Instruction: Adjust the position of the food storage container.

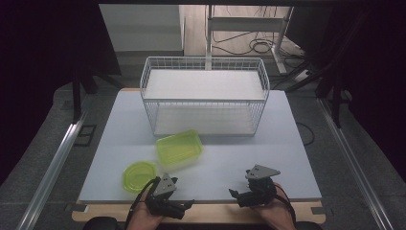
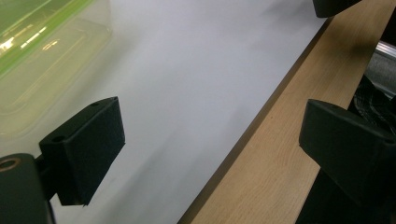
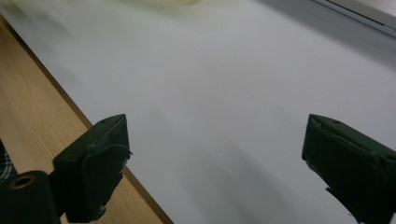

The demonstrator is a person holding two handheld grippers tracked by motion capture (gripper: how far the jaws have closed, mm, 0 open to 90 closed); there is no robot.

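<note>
A translucent green rectangular container (image 1: 178, 147) lies on the white table top (image 1: 287, 143) in front of the wire basket. A rounded green lid (image 1: 138, 176) rests flat to its front left. My left gripper (image 1: 186, 205) sits low at the table's front edge, just right of the lid, its jaws open and empty and pointing to the right. In the left gripper view the left gripper (image 2: 212, 140) spans the board's edge, with the container (image 2: 42, 56) blurred at upper left. My right gripper (image 1: 235, 194) is open and empty, pointing left; the right gripper (image 3: 219, 158) hovers over bare white surface.
A white wire basket (image 1: 203, 96) with a solid shelf stands at the back middle of the table. A wooden strip (image 2: 289, 154) runs along the front edge. Metal rails (image 1: 52, 167) flank the table on the floor, and cables lie behind the basket.
</note>
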